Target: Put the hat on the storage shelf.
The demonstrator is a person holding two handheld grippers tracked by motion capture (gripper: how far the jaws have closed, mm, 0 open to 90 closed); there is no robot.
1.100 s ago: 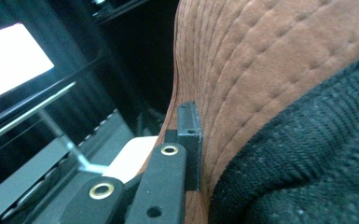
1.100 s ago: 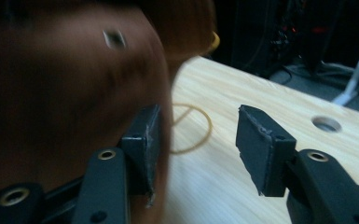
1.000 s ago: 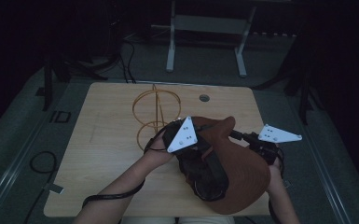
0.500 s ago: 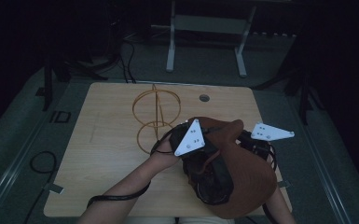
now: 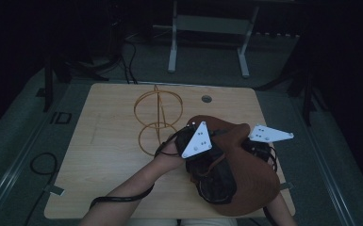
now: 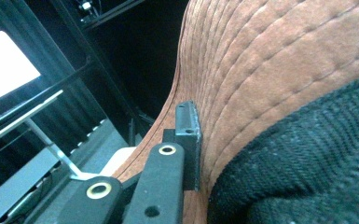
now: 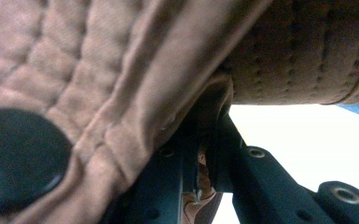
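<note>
Brown hat (image 7: 121,70) in right claw (image 7: 200,154)

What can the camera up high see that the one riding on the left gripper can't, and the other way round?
The high view takes in the whole wooden table, the gold wire stand on it, the person's left arm, and both grippers at the brown hat.

The left gripper view gives the close detail: the hat's stitched rows, its black woven lining, and the left gripper shut on the brim.

Both show the brown hat, the left gripper and the dim room behind.
</note>
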